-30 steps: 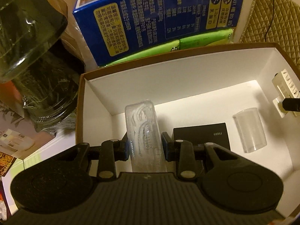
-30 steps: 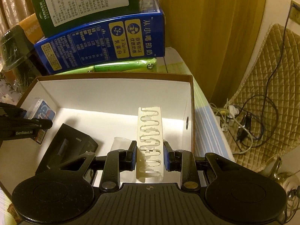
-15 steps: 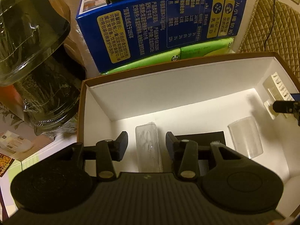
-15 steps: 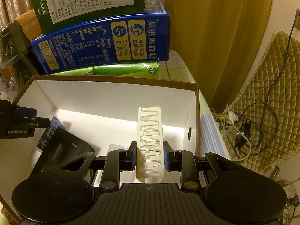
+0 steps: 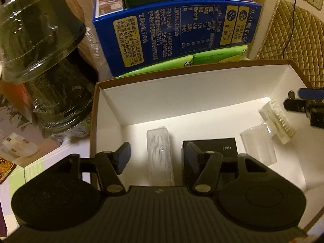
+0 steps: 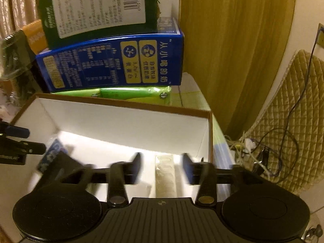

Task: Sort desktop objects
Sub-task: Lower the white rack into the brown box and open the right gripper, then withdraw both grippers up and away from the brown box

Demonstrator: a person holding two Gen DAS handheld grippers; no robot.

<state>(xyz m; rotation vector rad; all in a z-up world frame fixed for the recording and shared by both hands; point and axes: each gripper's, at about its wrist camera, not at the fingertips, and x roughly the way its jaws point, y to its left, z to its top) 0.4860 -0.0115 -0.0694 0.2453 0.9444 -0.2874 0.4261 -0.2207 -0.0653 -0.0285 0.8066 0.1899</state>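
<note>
I am looking down at a cluttered desk in warm, dim light, with a mustard curtain [image 6: 232, 50] and a quilted cushion [image 6: 293, 111] off to the right. Stacked at the back, out of the way, are a green carton [image 6: 97, 10] on top of a blue milk carton [image 5: 176, 34], with a glass jar of dark leaves [image 5: 44, 70] to the left.

In front of them sits the sorting bin: an open cardboard box [image 5: 194, 90], brown outside and white inside, placed centrally so both hands can reach it.

On the box floor, from larger to smaller, lie a black case [image 5: 214, 147], a clear plastic cup [image 5: 259, 143] on its side, and a clear packet with a white cable [image 5: 160, 156] inside, lying lengthwise.

My left gripper [image 5: 157, 156] hovers over that packet; its jaws are opening and stand clear on either side, so the packet rests on its own, apparently just set down.

My right gripper [image 6: 162, 168] is over the box's right end. Its jaws are opening too, blurred with motion, and the cream ribbed plastic strip [image 6: 165, 178] lies between them, untouched, beside the right wall. From the left camera it leans near the cup.
</note>
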